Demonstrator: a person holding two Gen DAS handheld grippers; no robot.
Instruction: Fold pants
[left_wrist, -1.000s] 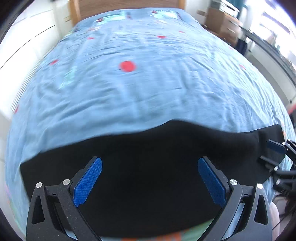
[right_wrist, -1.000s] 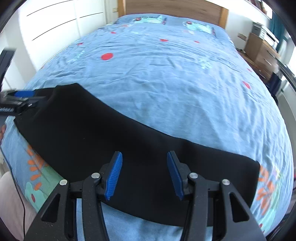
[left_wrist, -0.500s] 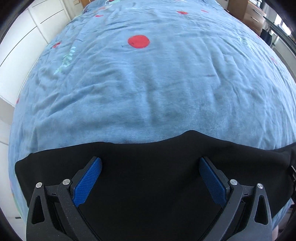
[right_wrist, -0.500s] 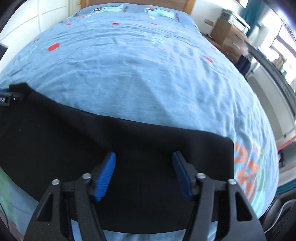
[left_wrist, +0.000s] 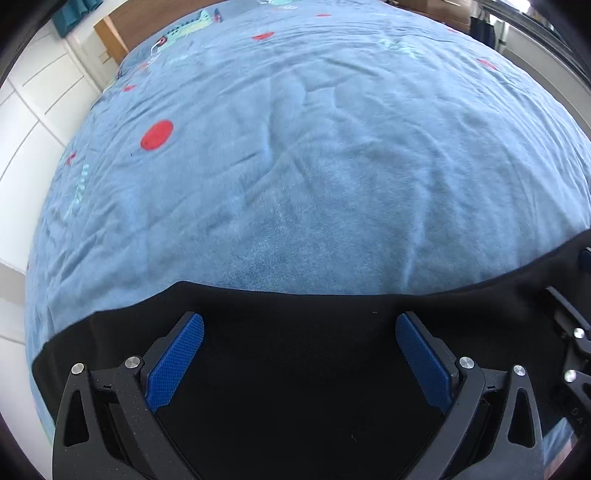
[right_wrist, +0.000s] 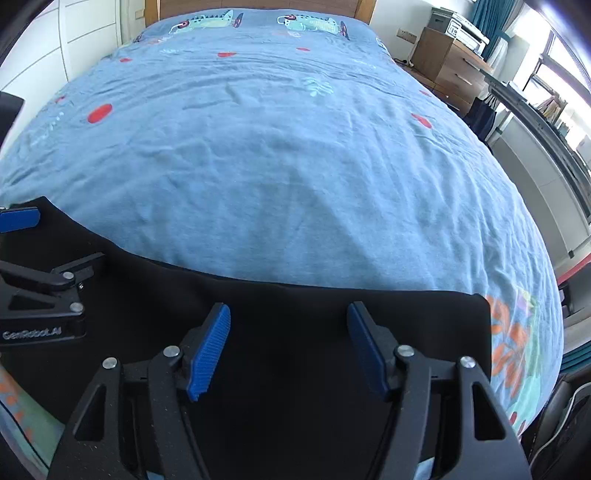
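Since the earlier frame, right gripper (right_wrist: 288, 347) has widened; its blue-padded jaws are opening, nothing pinched, poised over the black folded pants (right_wrist: 295, 406). Left gripper (left_wrist: 299, 358) has dropped closer to the cloth, jaws spread wide, empty. Pants lie flat along the near edge of the blue patterned bedspread (right_wrist: 295, 166). Wooden headboard (right_wrist: 258, 4) beyond.

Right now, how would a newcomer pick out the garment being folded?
Start at the large bed under the blue printed cover. Along its near edge, farthest from the wooden headboard, lies a long flat band of cloth: the pants. They are plain black, the only unpatterned thing on the bed.
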